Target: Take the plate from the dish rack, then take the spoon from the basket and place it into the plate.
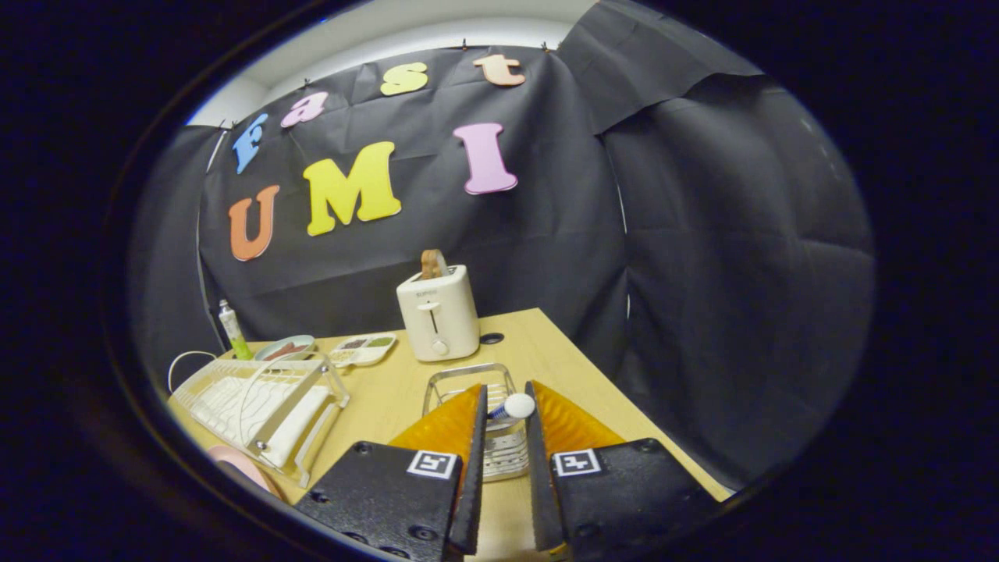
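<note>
Landmark: the clear wire basket (467, 384), standing on the wooden table (546, 351) just ahead of the fingers; all places below are given from it

Plate: a pink plate (243, 467) lies flat on the table, well to the left of the basket and nearer than it, just beside the near corner of the white dish rack (257, 402); only its rim is visible, so I judge rather than see plainly that it is the task's plate

Done so far: as things lie, step 1 looks finished, the plate being out of the rack and on the table

Spoon: the spoon (515, 406) stands at the basket's near right side, its round white end above the rim and a blue stem running down from it

Gripper: the gripper (506, 410) has its 2 orange fingers straddling the basket's near edge, with the spoon's white end between them; it lies against the right finger (566, 425), while a small gap seems to remain at the left finger (449, 429), so the jaws are closing in but whether they already pinch the spoon I cannot tell

Left to do: secure the spoon, lift it clear of the basket, carry it left to the plate and set it down there

Beyond the basket: a white toaster (439, 314); left of it, small dishes (363, 347)
</note>
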### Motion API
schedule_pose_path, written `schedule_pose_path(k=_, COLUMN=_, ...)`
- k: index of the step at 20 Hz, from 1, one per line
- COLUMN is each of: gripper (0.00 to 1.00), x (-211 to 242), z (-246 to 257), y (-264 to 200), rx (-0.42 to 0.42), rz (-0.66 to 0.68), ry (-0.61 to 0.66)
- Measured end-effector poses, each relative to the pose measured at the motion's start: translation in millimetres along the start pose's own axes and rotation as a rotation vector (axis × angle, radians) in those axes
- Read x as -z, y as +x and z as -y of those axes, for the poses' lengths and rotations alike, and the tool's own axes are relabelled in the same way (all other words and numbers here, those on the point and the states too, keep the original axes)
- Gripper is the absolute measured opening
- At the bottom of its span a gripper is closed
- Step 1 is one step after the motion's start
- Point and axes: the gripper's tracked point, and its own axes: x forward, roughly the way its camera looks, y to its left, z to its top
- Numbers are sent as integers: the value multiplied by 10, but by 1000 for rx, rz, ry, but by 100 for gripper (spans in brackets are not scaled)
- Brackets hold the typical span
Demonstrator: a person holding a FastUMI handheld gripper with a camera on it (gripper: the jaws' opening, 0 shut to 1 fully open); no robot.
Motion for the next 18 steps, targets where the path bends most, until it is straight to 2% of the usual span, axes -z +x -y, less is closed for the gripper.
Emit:
schedule_pose_path(k=2, gripper=26, x=-43, z=-90, y=6, rx=-12, rz=5, ry=-30)
schedule_pose_path(k=5, gripper=17, x=-178, z=-152, y=13, rx=29, rz=20, ry=-111)
schedule_pose_path(k=12, gripper=16, x=-649, z=-356, y=-285, rx=58, rz=98, ry=-145)
schedule_pose_path(k=18, gripper=16, x=-1150, z=-631, y=-945, rx=48, rz=200, ry=-184)
